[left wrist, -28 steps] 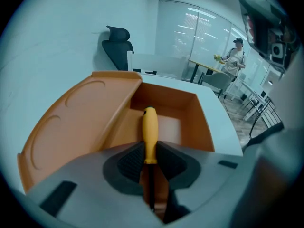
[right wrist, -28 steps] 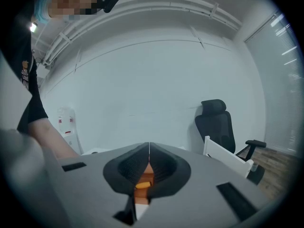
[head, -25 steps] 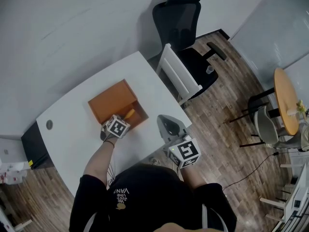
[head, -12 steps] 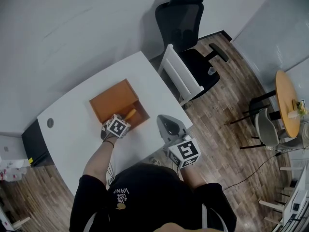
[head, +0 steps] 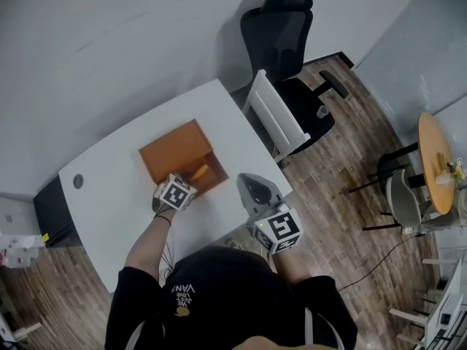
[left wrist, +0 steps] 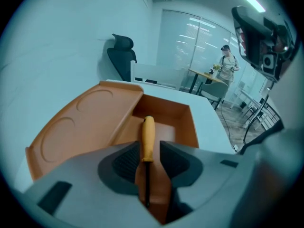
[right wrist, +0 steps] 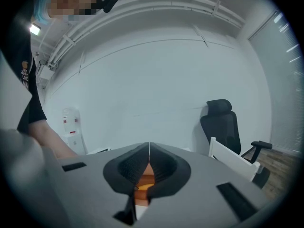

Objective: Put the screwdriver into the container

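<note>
Left gripper view: the left tool hangs released over the orange container. Its jaws have just been opening, and the yellow-handled screwdriver sits between them, unpinched. The screwdriver rests inside the container's open compartment, with its handle pointing away from the tool and its dark shaft nearer. The container's lid lies open beside the compartment. In the head view, the container stands on the white tabletop. The right tool is clenched, jaws together on nothing, near the tabletop's edge.
</note>
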### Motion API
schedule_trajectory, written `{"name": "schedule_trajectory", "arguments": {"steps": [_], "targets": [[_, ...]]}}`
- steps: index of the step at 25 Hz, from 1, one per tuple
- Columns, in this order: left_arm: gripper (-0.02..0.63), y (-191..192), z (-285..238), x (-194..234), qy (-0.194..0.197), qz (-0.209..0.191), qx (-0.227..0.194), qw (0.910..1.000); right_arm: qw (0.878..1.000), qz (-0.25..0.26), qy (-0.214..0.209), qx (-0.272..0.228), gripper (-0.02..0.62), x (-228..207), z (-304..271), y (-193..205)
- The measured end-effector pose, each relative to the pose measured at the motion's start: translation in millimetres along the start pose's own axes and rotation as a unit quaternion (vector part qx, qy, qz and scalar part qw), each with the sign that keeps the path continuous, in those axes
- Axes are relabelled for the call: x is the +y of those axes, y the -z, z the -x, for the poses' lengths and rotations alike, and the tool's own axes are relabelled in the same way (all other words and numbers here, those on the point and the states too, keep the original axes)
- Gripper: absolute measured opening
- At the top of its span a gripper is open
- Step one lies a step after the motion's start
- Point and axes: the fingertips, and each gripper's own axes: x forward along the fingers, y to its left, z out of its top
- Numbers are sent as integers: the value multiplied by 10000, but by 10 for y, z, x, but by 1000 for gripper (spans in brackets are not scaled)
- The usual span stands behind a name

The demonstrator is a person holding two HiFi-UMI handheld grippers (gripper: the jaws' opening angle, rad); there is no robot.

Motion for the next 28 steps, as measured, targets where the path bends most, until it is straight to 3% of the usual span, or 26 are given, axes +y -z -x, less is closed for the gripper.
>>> {"name": "schedule_trajectory", "arguments": {"steps": [6, 8, 11, 28], "targets": [[113, -125, 232, 12, -181, 95, -446, 9988, 9999, 44, -90, -22, 12, 59, -1, -15], [62, -186, 345, 4, -267, 74, -666, 9974, 9999, 64, -135, -25, 12, 90, -5, -18], [38, -279, 476, 23, -432, 82, -1073, 9933, 9997, 88, -208, -28, 12, 125, -10, -25], [15, -686, 1660, -268, -945, 528, -2841, 9527, 9972, 273, -695, -71, 12, 378, 79, -65]]}}
